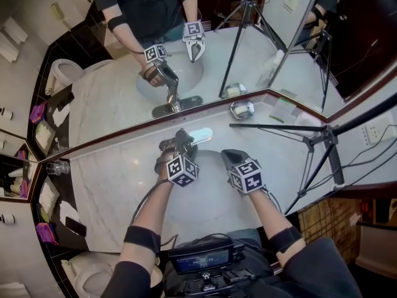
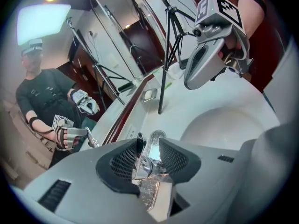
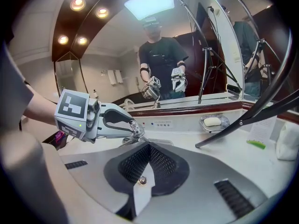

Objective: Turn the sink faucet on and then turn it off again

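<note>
The faucet lever [image 2: 145, 166] is seen at the back rim of the sink [image 1: 211, 194], below the mirror [image 1: 118, 98]; it is clamped between the pads of the left tool [image 2: 150, 146]; the right tool [image 3: 149, 146] is held just beside it over the basin, jaws together and empty.

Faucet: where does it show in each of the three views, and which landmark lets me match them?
Head view: the faucet is at centre, just below the mirror's edge, at the left gripper's tips.
Left gripper view: bottom centre, its chrome handle between the jaws.
Right gripper view: left of centre, just above the right gripper's closed jaws.
Shared landmark: the soap dish by the mirror, seen in all three.
</note>
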`<state>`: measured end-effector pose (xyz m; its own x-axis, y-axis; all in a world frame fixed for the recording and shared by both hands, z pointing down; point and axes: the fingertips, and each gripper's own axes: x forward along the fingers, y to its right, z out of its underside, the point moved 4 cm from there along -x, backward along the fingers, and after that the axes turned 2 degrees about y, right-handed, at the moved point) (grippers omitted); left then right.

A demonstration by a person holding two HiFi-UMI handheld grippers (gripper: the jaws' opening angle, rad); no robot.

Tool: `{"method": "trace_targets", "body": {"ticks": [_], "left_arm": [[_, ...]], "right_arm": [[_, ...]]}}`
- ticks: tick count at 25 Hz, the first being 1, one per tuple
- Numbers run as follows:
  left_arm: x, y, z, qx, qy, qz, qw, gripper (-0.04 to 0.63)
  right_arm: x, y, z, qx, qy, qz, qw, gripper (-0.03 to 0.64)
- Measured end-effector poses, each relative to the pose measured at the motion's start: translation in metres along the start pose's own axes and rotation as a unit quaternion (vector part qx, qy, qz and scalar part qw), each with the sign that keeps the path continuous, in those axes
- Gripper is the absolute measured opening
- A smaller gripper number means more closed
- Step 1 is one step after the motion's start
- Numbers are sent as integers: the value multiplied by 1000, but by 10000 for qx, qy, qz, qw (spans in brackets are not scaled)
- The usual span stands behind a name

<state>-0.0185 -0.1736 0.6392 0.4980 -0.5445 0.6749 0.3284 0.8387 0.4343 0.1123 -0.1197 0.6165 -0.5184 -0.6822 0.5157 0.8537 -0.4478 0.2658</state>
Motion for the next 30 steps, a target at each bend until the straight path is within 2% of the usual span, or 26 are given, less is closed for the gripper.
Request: {"method": "trace_targets", "body": {"ticks": [7,12,17,26,30], "left_arm": [[1,6,0,105,23,-153,9998,127],[7,28,0,172,3,114,9998,126],[12,38,2,-115,-9,125,9999,127],[13,39,2,96,-37,108,9999,127],[11,35,2,-58,-13,135,9999,127]], "right_arm": [[5,-7,4,5,-34,-64,10000,20],[6,-8,2,-12,-39,-57,10000,20],[4,-4,-1,-6,-8,-30,10000,20],[4,-2,3,11,-14,-26,10000,20],[3,-3,2,-8,-7,-30,10000,20]]}}
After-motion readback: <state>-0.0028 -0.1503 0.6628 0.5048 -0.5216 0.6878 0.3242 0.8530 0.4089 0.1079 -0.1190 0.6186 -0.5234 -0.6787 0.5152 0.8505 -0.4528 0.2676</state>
